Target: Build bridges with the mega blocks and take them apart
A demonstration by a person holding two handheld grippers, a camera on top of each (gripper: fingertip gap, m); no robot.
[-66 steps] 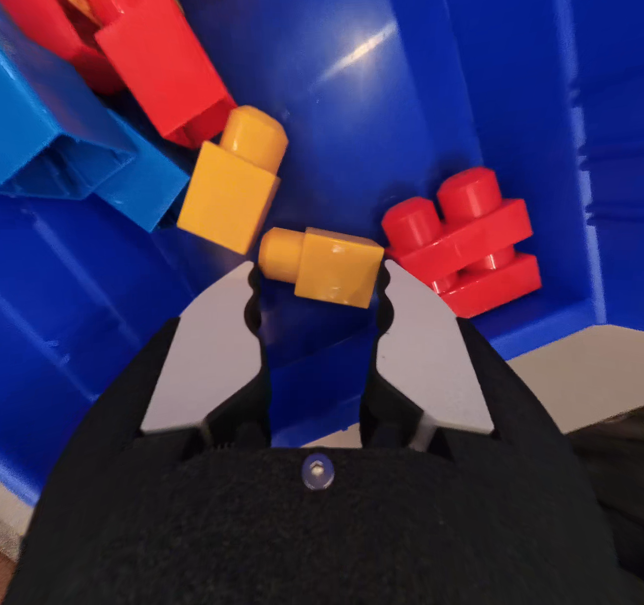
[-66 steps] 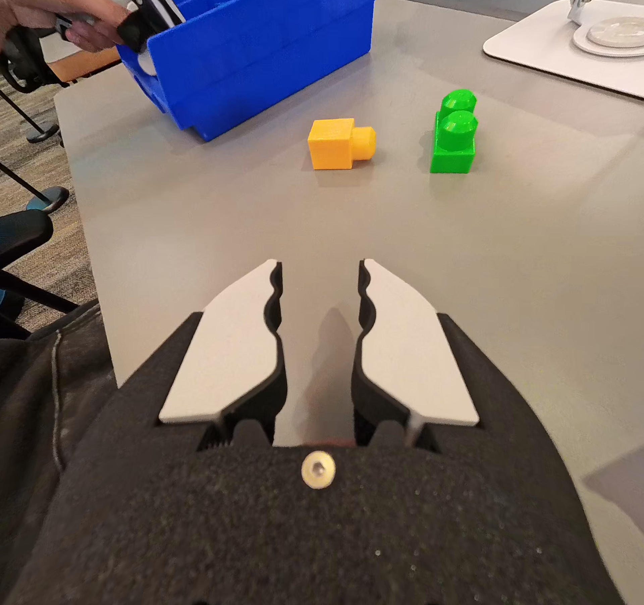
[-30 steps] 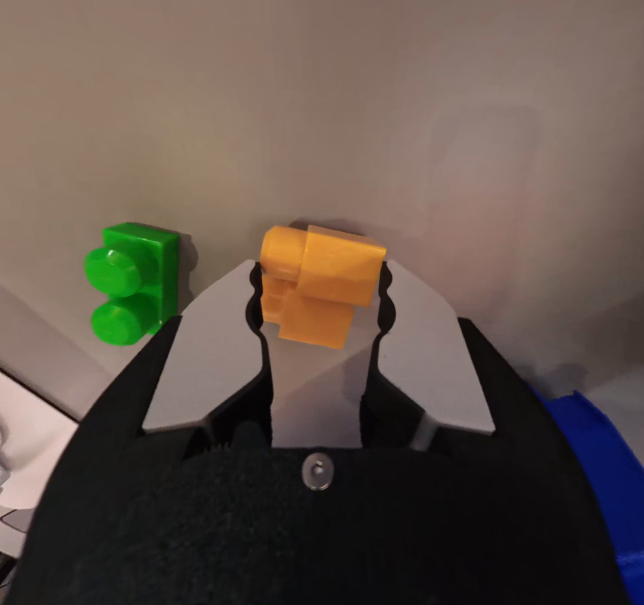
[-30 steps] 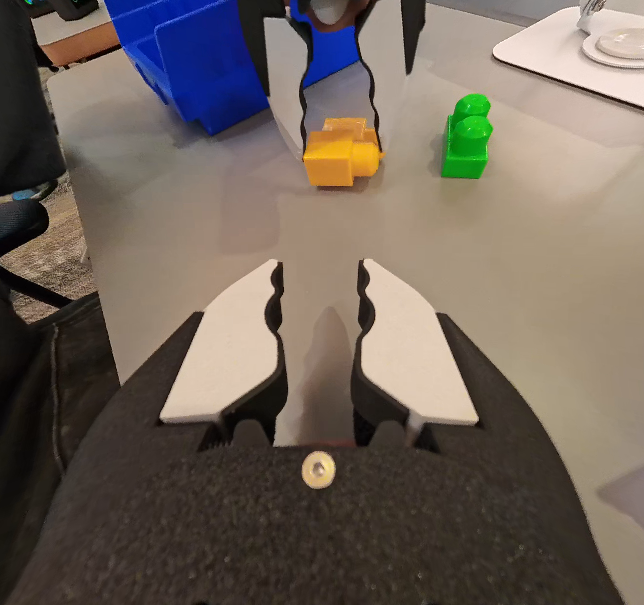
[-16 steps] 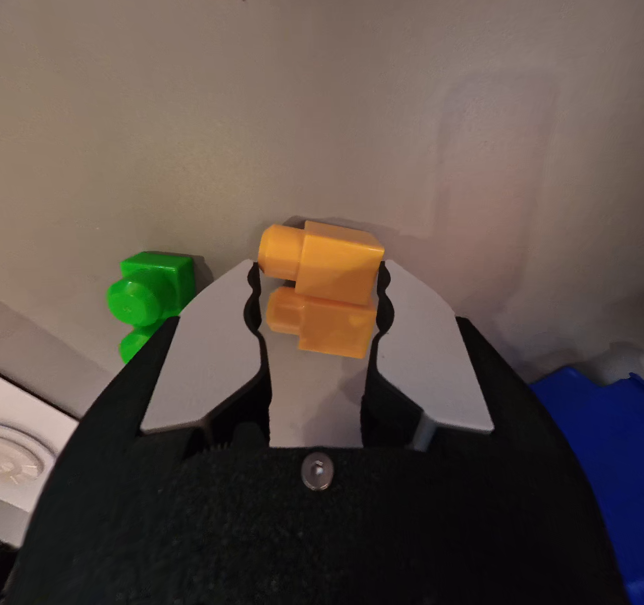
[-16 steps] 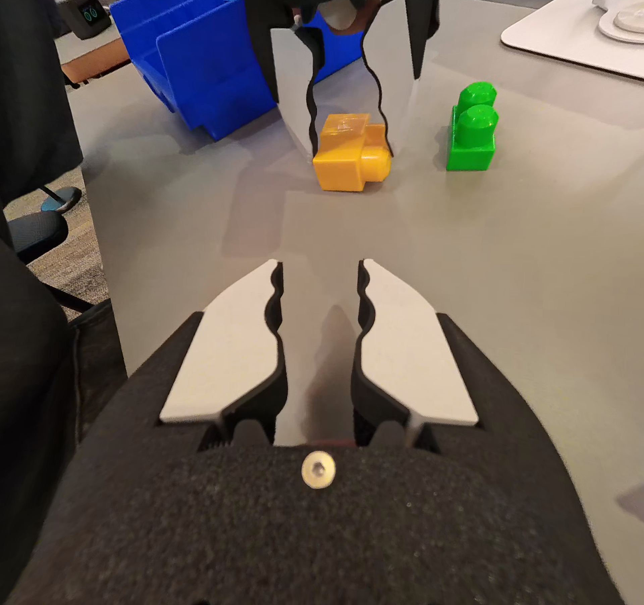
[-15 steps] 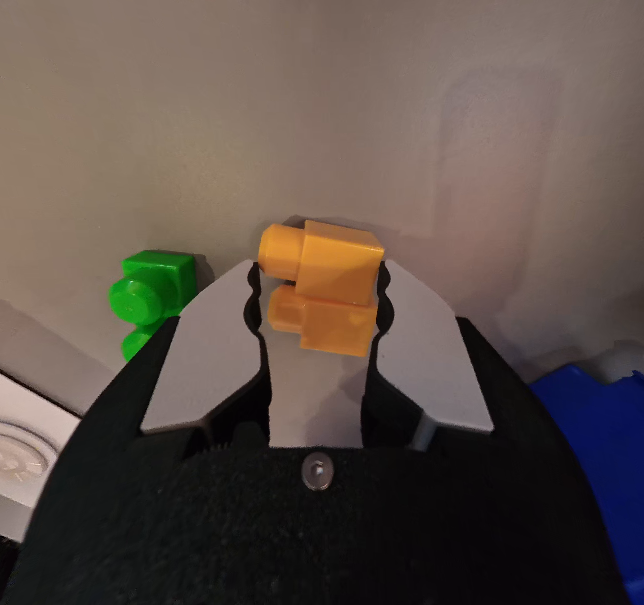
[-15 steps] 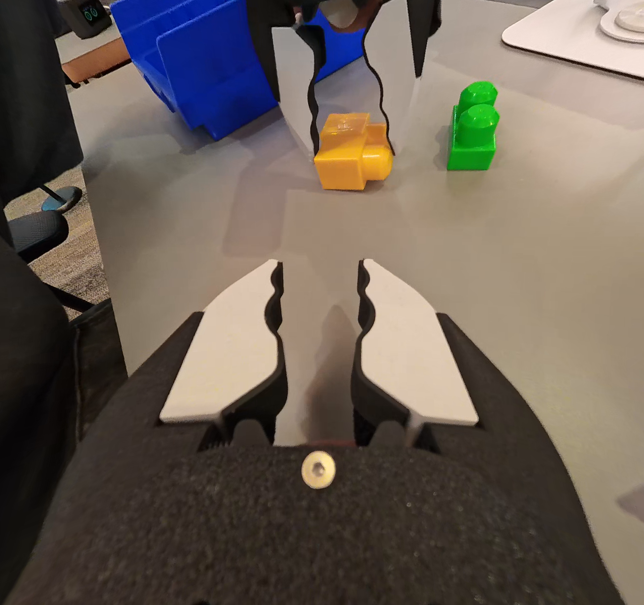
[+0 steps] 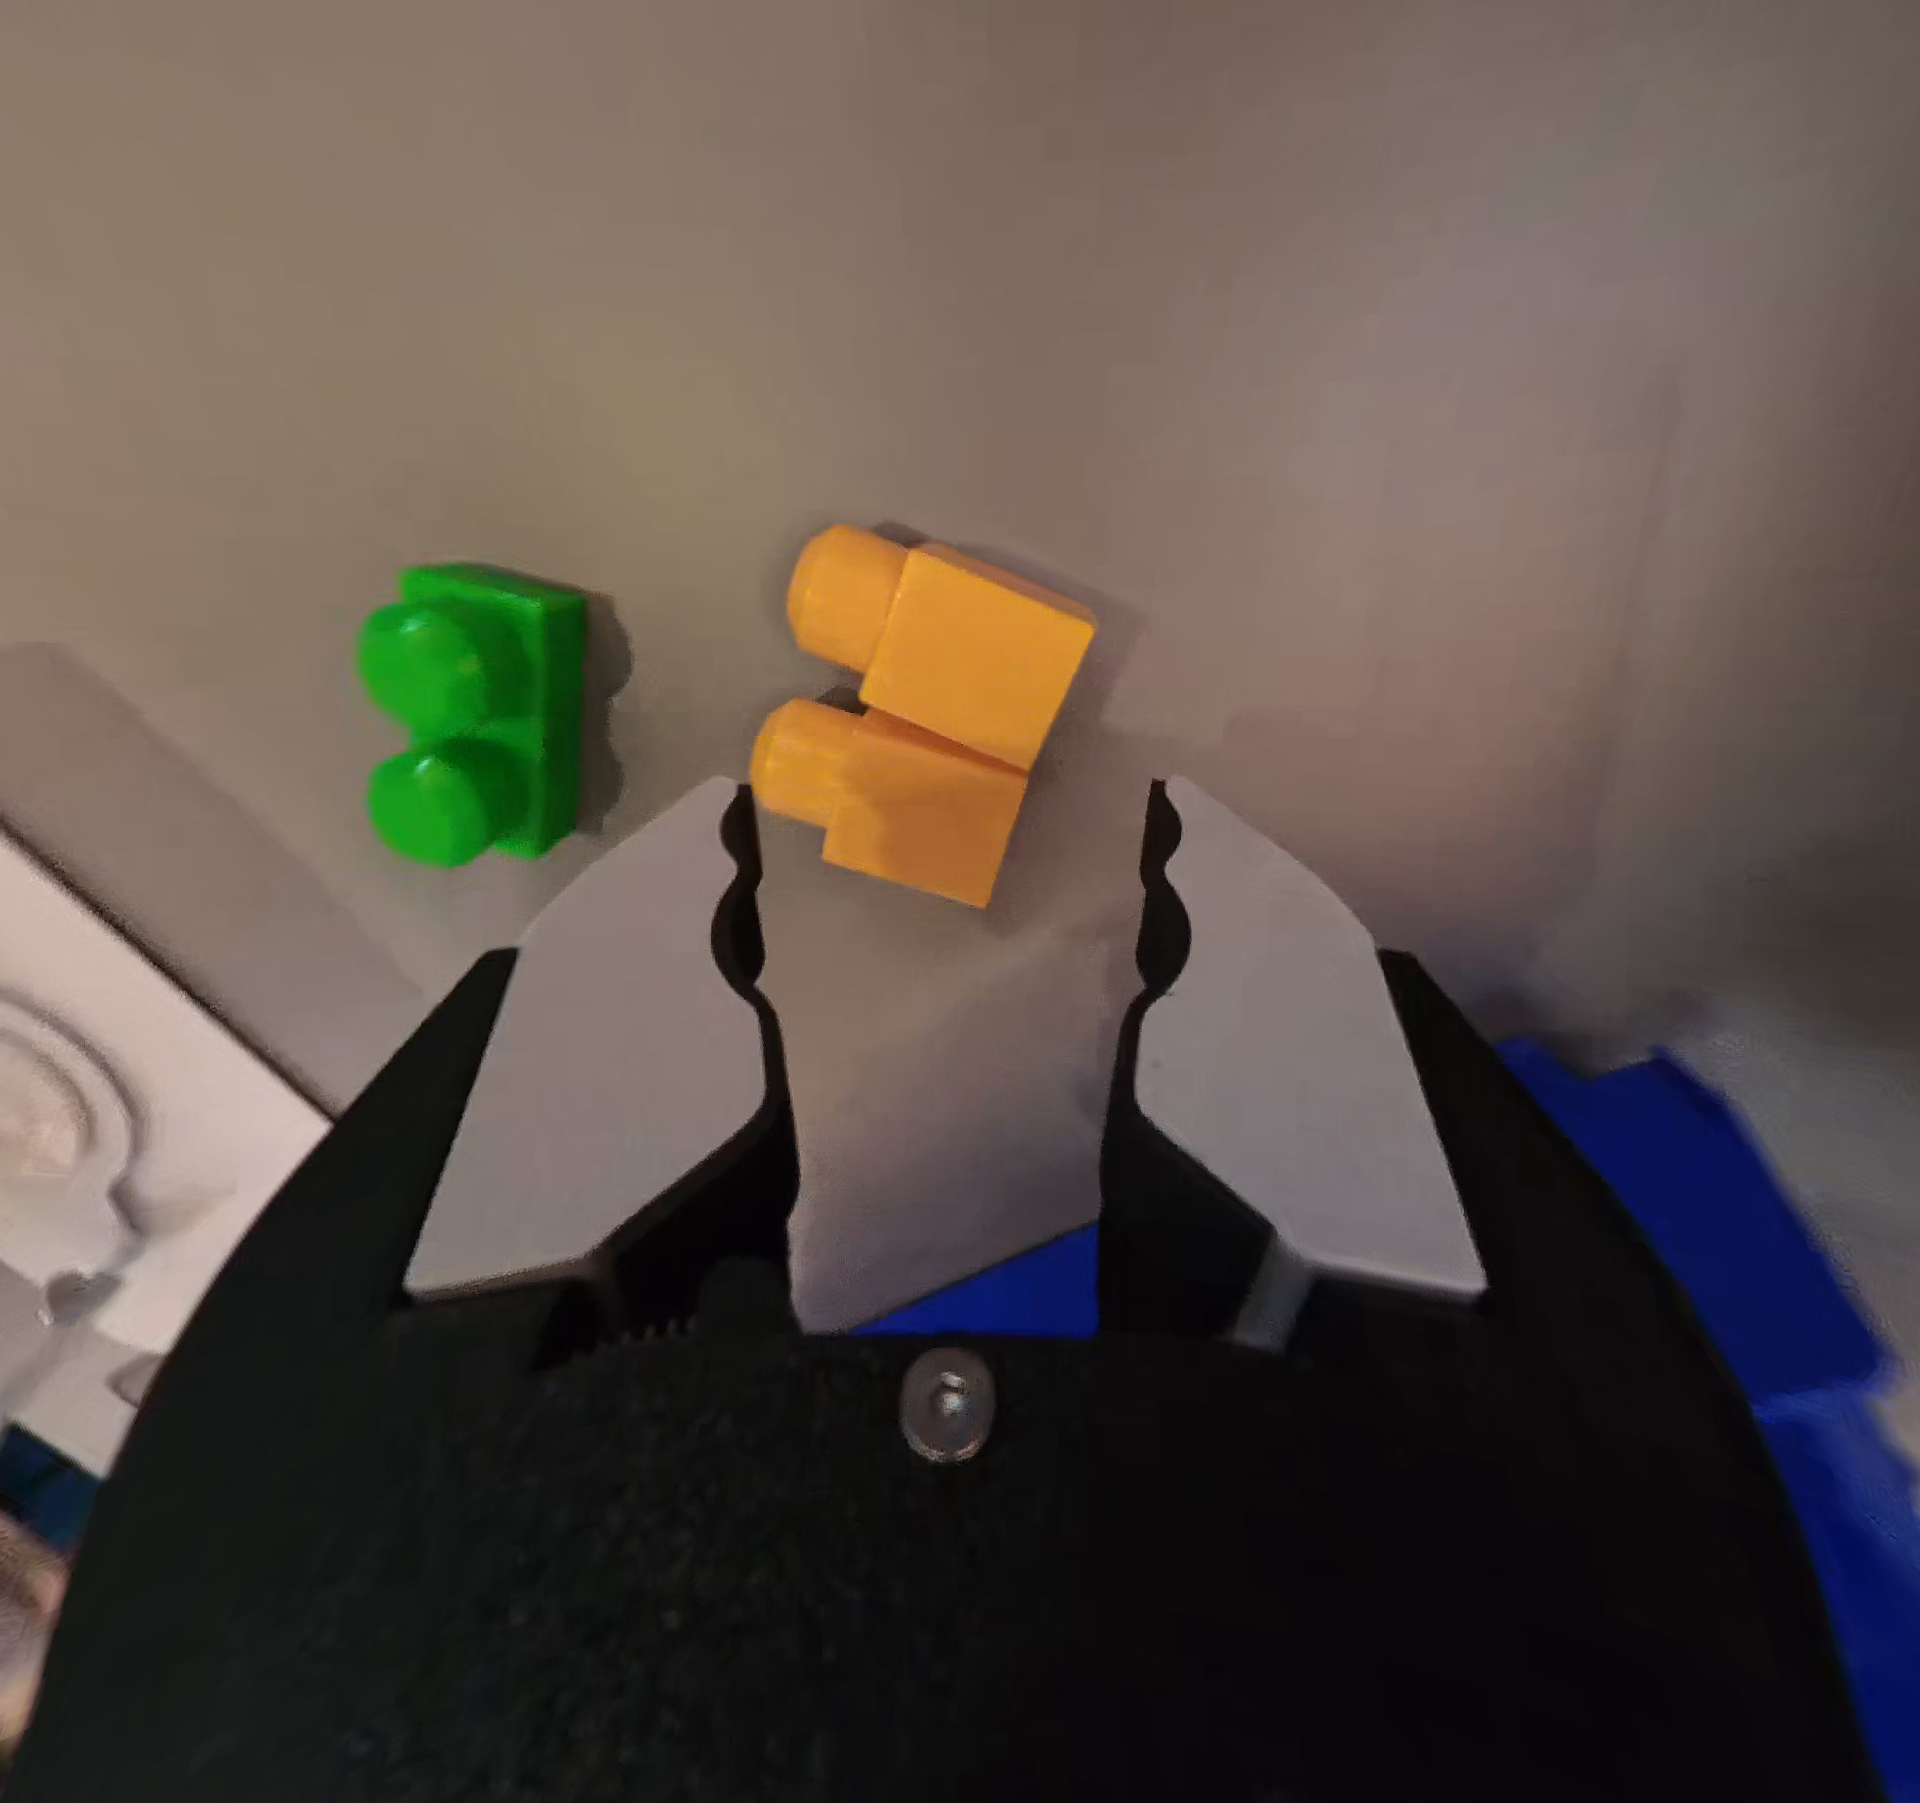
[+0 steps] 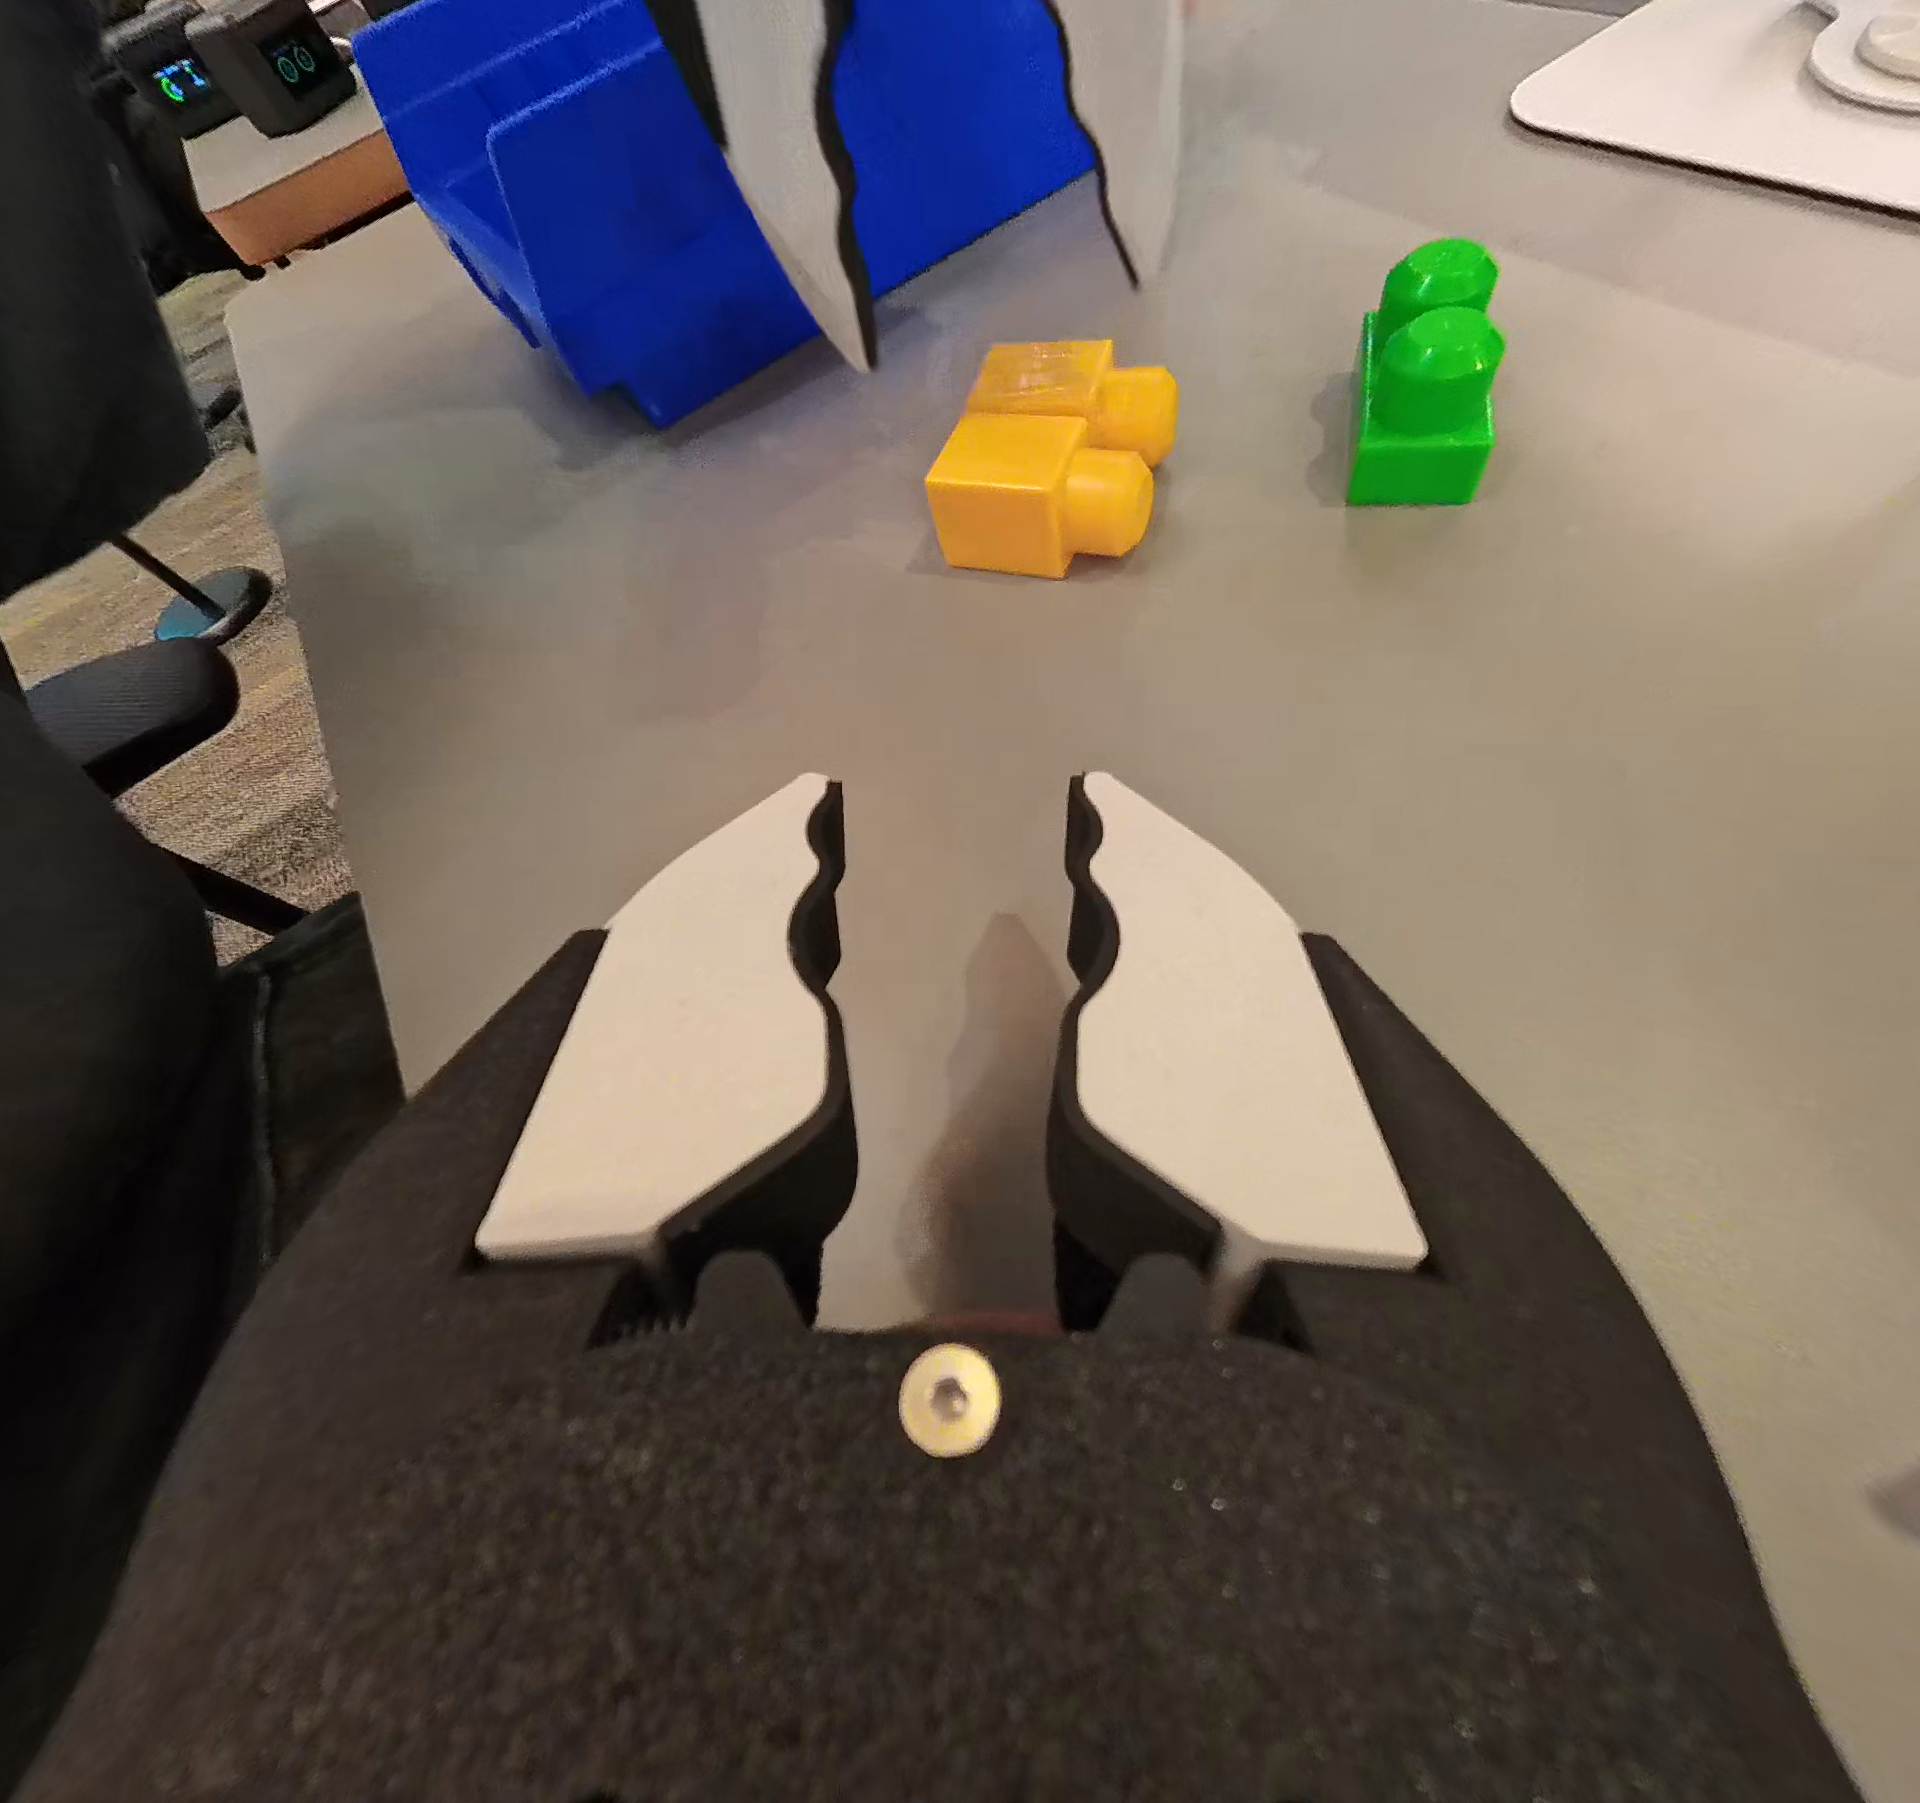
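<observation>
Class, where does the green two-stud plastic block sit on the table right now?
In the right wrist view, the green two-stud plastic block stands upright on the grey table, right of the two orange one-stud blocks lying side by side.

dim, motion-blurred left wrist view; right wrist view brighter, edges bent wide-angle.

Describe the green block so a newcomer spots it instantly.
Start at the blue bin on the grey table. Beside it lie two orange one-stud blocks; farther from the bin, standing apart, is the green block, the only upright piece, with two studs.
</observation>
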